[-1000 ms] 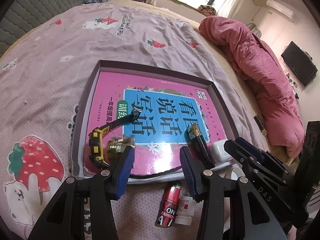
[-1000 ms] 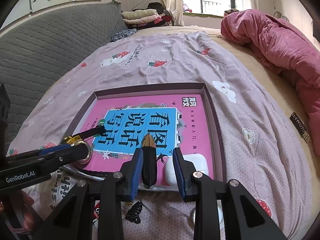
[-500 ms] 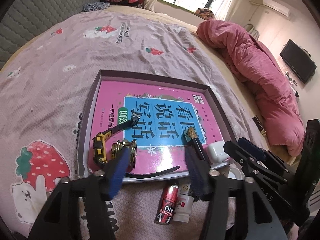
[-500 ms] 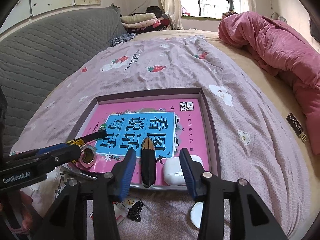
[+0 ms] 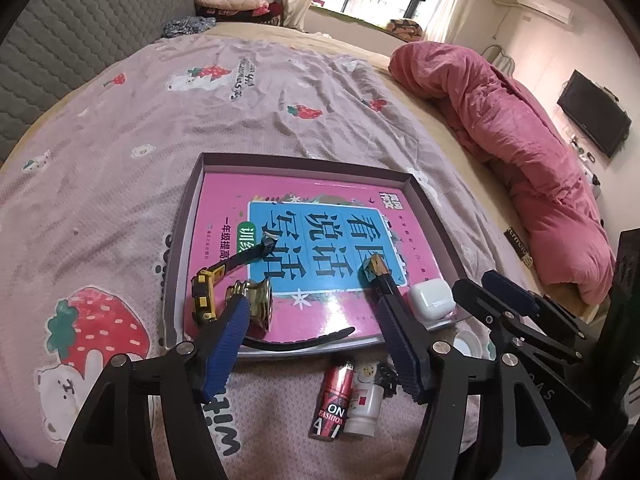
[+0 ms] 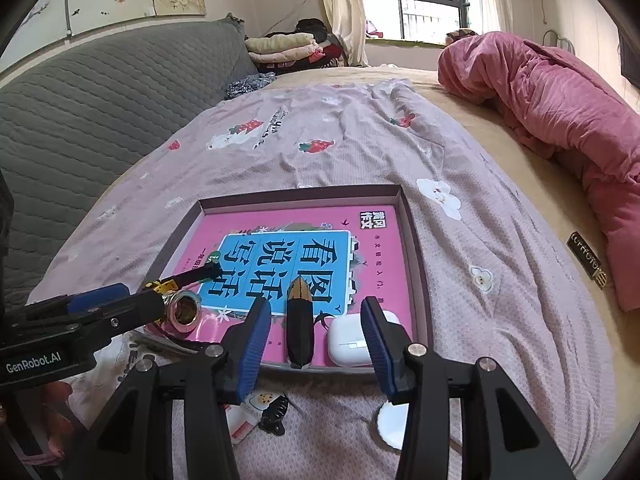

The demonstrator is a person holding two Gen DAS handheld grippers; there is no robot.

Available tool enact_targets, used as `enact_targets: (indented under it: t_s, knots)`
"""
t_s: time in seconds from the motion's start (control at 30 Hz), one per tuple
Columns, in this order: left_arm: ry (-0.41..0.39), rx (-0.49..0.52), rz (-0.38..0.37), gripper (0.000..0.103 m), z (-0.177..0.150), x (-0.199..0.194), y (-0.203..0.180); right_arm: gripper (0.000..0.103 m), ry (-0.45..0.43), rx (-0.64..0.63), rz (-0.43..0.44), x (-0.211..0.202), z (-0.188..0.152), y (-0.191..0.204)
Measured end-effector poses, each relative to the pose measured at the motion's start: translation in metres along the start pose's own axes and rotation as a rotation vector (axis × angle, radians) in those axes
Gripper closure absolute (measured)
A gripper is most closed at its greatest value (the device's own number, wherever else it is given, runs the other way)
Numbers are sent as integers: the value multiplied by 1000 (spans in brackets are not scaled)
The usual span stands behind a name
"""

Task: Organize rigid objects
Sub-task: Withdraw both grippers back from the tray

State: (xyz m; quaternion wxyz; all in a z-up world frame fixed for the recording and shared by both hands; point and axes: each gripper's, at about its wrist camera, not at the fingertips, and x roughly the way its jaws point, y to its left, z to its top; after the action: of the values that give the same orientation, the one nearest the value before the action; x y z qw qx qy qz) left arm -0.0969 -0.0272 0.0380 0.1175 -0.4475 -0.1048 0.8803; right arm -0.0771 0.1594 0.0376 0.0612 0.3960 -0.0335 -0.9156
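Both your jaws are opening with nothing held. The brass piece and black clip lie in the tray. Next, grab the red tube on the bed.

Both grippers have black frames, silver screws, ribbed blue fingers; one reads "GenRobot.AI".

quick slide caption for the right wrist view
Right gripper jaws opening over a black clip and white earbud case resting on a pink book in the tray.
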Motion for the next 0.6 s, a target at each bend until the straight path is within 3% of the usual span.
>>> enact_targets:
  t_s: [0.6]
  knots:
    - [-14,46,21,34,-6,-17,-16,50,-38,-34,-29,-25,-8,-5]
